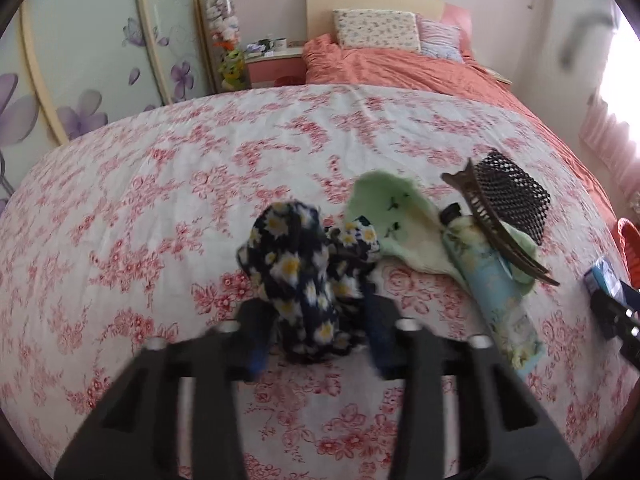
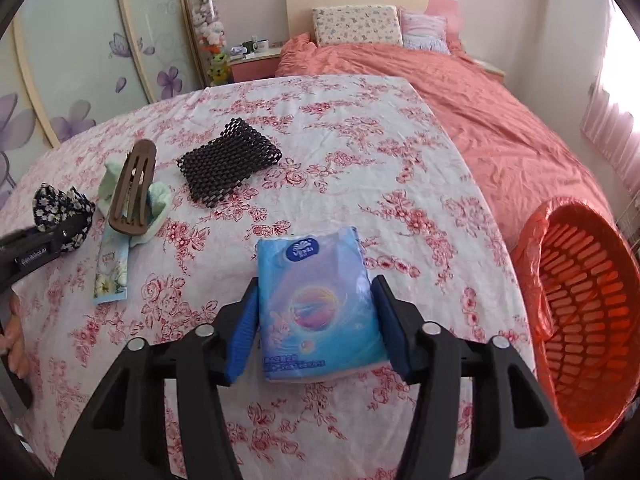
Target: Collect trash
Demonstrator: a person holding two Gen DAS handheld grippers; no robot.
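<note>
Right gripper [image 2: 316,304]: blue ribbed pads pressed on both long sides of a tissue pack [image 2: 318,304], so jaws grasping it. The pack is soft glossy plastic, blue with a pink-purple swirl, and has a round dark-blue logo near its far end reading something like "Vinda"; the small white line of print at the near end is unreadable. It lies flat on the tabletop [image 2: 340,120], which is covered by a white cloth with a red rose print.

Left gripper [image 1: 316,320]: jaws clenched on a bunched navy fabric piece with white-yellow daisies [image 1: 296,264], soft and crumpled, resting on the cloth. This view is blurred by motion. In the right view the gripper's side carries small white lettering, not legible.

Beside the daisy fabric:
- a pale green fuzzy cloth [image 1: 400,216]
- a light-blue floral tube with a black cap [image 1: 492,280] lying on it
- a brown slotted hair clip [image 2: 134,188] across the tube
- a black open-mesh mat [image 2: 230,162], rectangular and slightly curled, just beyond

An orange slotted plastic basket lined with an orange bag [image 2: 580,312] sits past the right edge, beside the bed.
</note>
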